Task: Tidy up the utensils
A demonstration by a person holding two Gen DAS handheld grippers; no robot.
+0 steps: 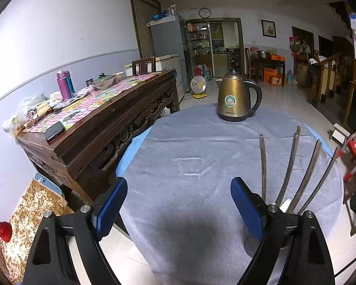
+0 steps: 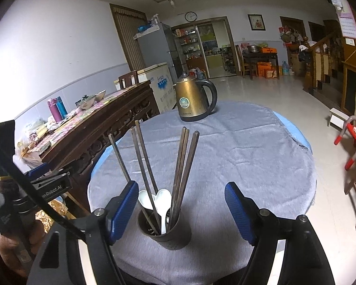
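now we hold both grippers low over the round table [image 1: 189,142], covered in a grey cloth, each pointing level toward the bronze kettle [image 1: 235,99] at the far edge. our left gripper [image 1: 179,204] has its blue pads spread wide and grips nothing, only bare cloth lying between them. our right gripper [image 2: 181,210] is spread just as wide and empty, and the dark utensil holder [image 2: 165,228] stands on the cloth between its fingers, nearer the left pad; whether it touches we cannot tell. from the right wrist we see inside the holder: dark chopsticks [image 2: 181,166] fanned upright and two white spoons [image 2: 162,199]. from the left wrist the chopsticks show just past the right finger, the holder mostly hidden.
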